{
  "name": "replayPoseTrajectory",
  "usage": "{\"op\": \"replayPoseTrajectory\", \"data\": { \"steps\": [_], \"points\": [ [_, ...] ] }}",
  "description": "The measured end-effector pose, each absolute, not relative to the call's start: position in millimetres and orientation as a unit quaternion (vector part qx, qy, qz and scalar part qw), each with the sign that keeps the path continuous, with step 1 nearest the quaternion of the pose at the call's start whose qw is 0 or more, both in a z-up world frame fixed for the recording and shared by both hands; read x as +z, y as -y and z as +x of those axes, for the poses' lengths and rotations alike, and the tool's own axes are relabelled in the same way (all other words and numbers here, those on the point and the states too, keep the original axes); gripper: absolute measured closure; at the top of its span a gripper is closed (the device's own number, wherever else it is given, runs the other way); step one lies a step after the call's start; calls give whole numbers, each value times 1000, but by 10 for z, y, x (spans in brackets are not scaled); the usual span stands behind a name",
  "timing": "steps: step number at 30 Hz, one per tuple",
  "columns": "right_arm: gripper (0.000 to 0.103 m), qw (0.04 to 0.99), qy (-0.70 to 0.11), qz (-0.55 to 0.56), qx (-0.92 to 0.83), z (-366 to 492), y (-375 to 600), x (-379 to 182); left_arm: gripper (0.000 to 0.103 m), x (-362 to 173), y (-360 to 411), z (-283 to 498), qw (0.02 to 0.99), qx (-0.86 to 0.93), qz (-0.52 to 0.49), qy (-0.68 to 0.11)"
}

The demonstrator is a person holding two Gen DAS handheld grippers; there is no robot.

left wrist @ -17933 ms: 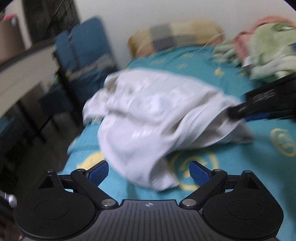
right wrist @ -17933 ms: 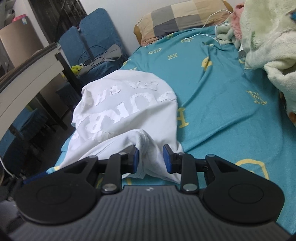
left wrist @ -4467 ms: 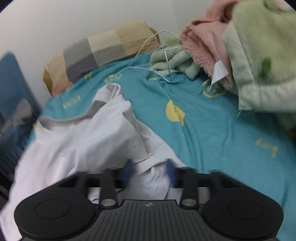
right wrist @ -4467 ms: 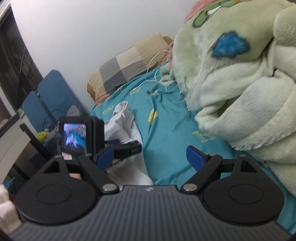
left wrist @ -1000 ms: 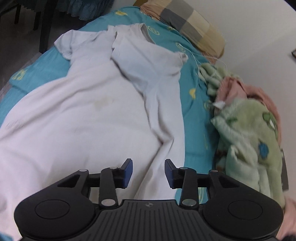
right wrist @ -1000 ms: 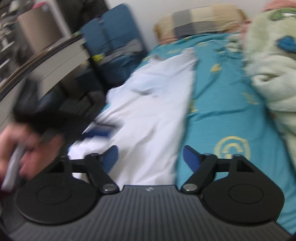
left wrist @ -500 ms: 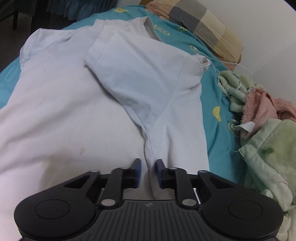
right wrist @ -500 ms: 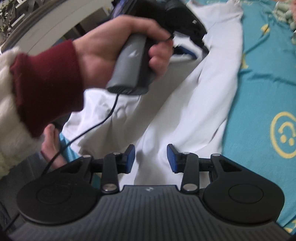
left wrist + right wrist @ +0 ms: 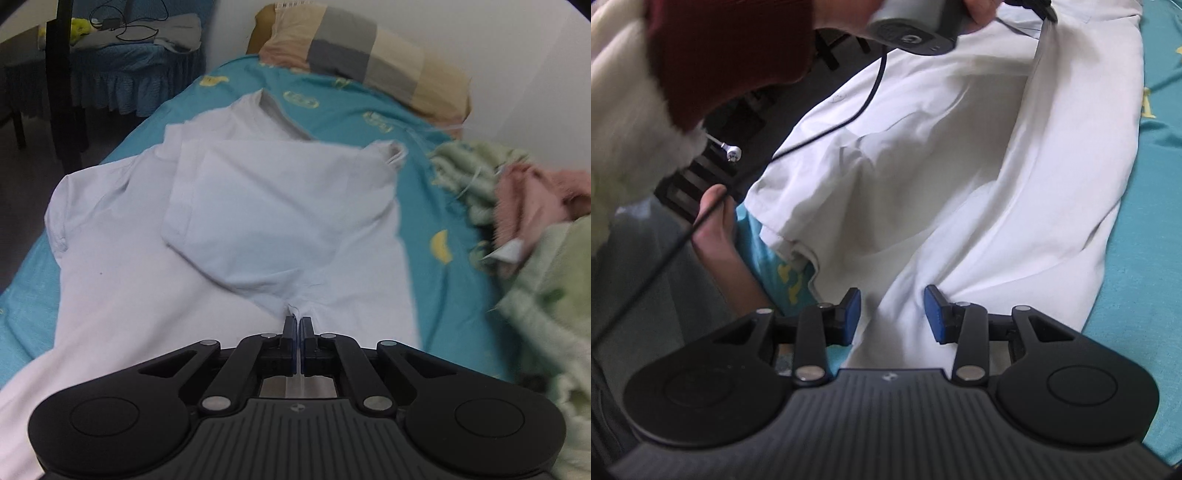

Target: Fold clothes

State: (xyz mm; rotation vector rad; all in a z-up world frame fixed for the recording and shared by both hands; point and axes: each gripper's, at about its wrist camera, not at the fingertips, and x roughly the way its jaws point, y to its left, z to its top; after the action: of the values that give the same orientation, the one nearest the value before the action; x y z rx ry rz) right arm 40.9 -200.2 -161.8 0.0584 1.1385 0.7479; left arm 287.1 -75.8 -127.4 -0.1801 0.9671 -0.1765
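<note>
A white T-shirt (image 9: 229,221) lies spread on the teal bedsheet (image 9: 424,206), its right sleeve folded inward over the chest. My left gripper (image 9: 298,326) is shut on a pinch of the shirt near the sleeve's underarm seam. In the right wrist view the same shirt (image 9: 979,155) lies rumpled, and my right gripper (image 9: 892,314) is open with its blue pads on either side of a fold of the hem. The hand with the left gripper (image 9: 1047,13) shows at the top, lifting a ridge of cloth.
A checked pillow (image 9: 365,66) lies at the head of the bed. A green and pink blanket heap (image 9: 535,229) fills the right side. A blue-covered chair (image 9: 122,62) stands left of the bed. A cable (image 9: 820,129) hangs over the shirt. A bare foot (image 9: 716,221) is by the bed edge.
My left gripper has closed fully on the shirt cloth and lifts it. My right gripper has moved down to the hem, its jaws a little wider around a fold.
</note>
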Motion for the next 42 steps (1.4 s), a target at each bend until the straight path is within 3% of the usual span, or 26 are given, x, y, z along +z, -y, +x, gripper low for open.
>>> {"op": "replayPoseTrajectory", "data": {
  "steps": [6,10,14,18,23,30,34,42],
  "points": [
    [62,782,-517,41,347,417,2064,-1574,97,-1149,666,2547,888,-104,-51,-445],
    [62,801,-484,56,348,411,2134,-1456,83,-1015,598,2287,895,-123,-33,-427],
    [61,828,-442,79,337,391,2288,-1345,79,-800,528,1926,901,-143,-15,-410],
    [61,858,-407,83,302,361,2399,-1246,68,-483,306,1413,899,-156,-13,-408],
    [61,884,-381,102,251,336,2553,-1167,60,-418,-363,1097,872,-94,-34,-479],
    [60,898,-369,113,214,277,2565,-1137,52,-727,-1143,999,827,-23,22,-562],
    [60,899,-370,121,200,243,2606,-1133,44,-801,-1399,1053,810,-20,-30,-585],
    [60,891,-389,152,176,304,2694,-1199,49,-1009,-1325,1086,751,-45,-24,-658]
  ]
}}
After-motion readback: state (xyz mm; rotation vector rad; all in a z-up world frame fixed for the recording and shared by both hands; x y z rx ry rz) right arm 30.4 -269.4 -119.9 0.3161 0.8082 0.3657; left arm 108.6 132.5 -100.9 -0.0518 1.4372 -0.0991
